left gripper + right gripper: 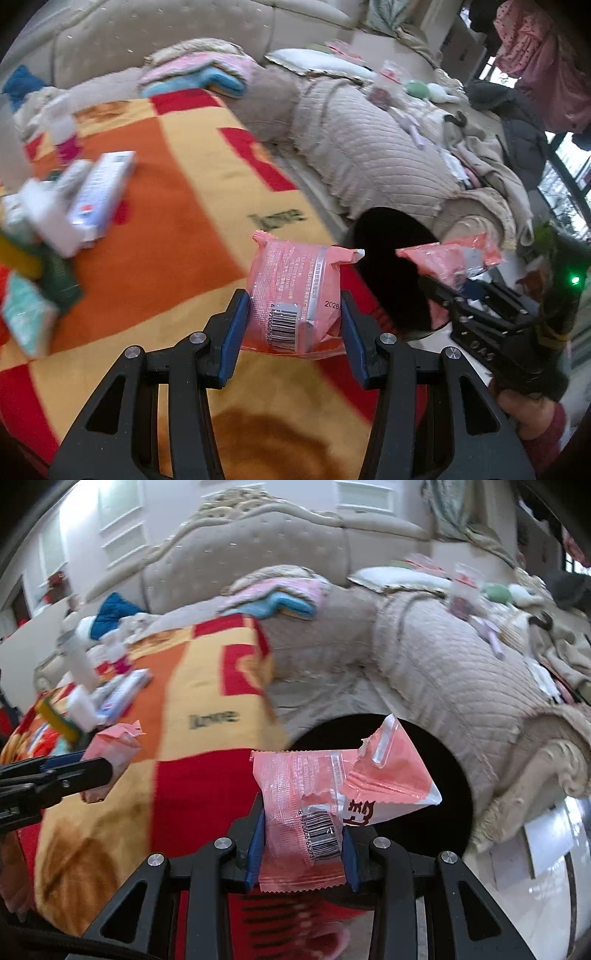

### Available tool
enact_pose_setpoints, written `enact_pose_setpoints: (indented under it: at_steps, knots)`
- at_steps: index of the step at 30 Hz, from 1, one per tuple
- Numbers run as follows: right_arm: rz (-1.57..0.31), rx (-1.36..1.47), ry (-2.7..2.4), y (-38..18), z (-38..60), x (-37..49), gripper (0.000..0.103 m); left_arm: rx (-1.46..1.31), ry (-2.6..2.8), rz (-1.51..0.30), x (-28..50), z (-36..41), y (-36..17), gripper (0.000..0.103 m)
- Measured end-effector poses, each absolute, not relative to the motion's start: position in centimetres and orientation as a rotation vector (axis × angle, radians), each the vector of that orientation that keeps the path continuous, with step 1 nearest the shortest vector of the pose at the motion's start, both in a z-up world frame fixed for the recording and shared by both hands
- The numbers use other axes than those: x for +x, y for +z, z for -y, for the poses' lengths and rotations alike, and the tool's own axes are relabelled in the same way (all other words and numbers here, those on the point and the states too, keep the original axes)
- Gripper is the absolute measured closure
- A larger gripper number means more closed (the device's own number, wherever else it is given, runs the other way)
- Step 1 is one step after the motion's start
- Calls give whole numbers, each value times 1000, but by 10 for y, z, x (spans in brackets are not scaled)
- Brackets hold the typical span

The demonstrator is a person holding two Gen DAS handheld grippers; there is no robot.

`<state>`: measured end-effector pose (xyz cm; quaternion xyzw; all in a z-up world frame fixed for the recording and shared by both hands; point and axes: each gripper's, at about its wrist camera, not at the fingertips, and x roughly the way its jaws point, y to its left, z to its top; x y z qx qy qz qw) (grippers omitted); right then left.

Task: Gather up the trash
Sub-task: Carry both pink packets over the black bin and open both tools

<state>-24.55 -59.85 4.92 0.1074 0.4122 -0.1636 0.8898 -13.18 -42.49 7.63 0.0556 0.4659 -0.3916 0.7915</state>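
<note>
My left gripper [293, 314] is shut on a pink snack wrapper [295, 288] with a barcode, held above the bright blanket. My right gripper [303, 834] is shut on a torn pink wrapper [317, 801] whose ripped flap sticks up to the right. Each gripper shows in the other's view: the right gripper [447, 284] with its torn wrapper [450, 258] at the right edge, the left gripper [99, 771] with its wrapper [114, 746] at the left edge. A round black bin opening [388, 258] [424, 738] lies just beyond both wrappers.
An orange, yellow and red blanket [177, 206] covers the table. Boxes and packets [92, 195] crowd its far left part. A beige quilted sofa [369, 147] piled with clothes and cushions stands behind the bin. Pale floor [546, 856] shows at the right.
</note>
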Motion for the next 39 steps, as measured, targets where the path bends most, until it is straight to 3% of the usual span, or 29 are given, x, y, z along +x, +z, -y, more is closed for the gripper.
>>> enact_pose_setpoints:
  at_steps: [10, 13, 16, 21, 24, 39]
  knots:
    - [-912, 266, -442, 22, 645, -251, 69, 110, -954, -1071, -141, 505, 55, 56]
    - [-922, 290, -466, 14, 655, -253, 58, 112, -964, -1074, -143, 521, 50, 56]
    - [-922, 314, -477, 11, 661, -257, 56, 103, -976, -1089, -142, 531, 47, 56]
    - [-912, 332, -491, 11, 665, -263, 53, 61, -994, -1101, -139, 533, 46, 53]
    - [-897, 345, -485, 13, 667, -264, 39, 32, -1001, -1107, -137, 531, 49, 50]
    - [-894, 336, -448, 19, 640, -258, 36, 106, -834, -1049, -132, 487, 50, 50]
